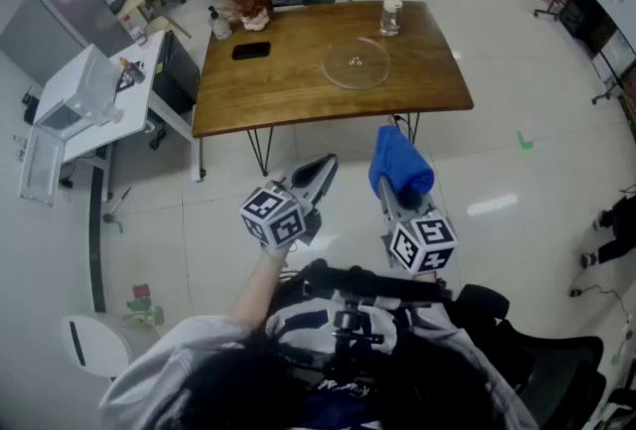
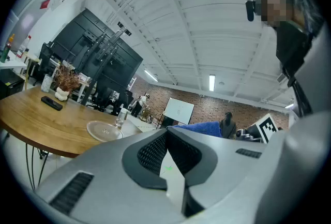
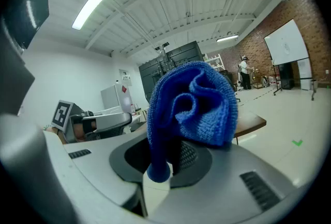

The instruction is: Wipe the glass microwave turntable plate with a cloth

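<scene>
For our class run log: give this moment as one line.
right gripper: shut on blue cloth | left gripper: shut, empty | glass plate: on table, untouched

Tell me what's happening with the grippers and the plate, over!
Left gripper shut, empty. Right gripper shut on blue cloth. Glass plate on table ahead, not yet touched. Plate bare; jar close beside it.

Your cloth [image 3: 191, 104] looks like nubby blue terry, the plate [image 1: 356, 63] is clear glossy glass, and the table [image 1: 288, 85] is smooth, satiny wood.
</scene>
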### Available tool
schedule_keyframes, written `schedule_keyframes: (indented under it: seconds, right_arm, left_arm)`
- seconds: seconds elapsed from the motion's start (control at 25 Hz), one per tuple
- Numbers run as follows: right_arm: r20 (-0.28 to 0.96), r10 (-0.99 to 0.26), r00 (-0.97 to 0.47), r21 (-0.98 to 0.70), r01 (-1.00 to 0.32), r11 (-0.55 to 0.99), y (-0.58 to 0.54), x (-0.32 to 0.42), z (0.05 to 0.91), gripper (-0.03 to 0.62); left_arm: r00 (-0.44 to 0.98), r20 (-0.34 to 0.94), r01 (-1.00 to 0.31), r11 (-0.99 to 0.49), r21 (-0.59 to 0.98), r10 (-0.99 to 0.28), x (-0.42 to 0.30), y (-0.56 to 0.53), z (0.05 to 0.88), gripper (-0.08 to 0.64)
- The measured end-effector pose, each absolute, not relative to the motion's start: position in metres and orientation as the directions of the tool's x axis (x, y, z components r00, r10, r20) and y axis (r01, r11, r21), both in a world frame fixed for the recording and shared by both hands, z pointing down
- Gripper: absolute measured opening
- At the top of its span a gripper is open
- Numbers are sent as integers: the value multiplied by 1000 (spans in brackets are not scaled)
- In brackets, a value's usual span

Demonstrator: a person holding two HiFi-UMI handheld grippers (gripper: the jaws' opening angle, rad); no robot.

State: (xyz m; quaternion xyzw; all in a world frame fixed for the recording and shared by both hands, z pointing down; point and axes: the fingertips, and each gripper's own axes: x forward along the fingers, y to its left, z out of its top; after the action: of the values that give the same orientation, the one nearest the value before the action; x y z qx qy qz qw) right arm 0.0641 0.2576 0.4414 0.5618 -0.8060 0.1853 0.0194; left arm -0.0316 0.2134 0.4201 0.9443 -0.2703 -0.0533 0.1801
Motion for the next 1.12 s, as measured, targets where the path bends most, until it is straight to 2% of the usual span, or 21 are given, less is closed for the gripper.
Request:
schedule_keyframes:
  seconds: [0.6, 1.12]
  right_arm:
    - [316, -814, -488, -322, -862, 392, 225, 74, 480, 55]
    - [365, -816, -447, -324, -883, 339, 105, 59, 489, 55]
  left_arm:
    - [808, 65, -563, -734, 379, -586, -17, 183, 446, 0]
    - [817, 107, -560, -736, 381, -567, -33, 50, 466, 0]
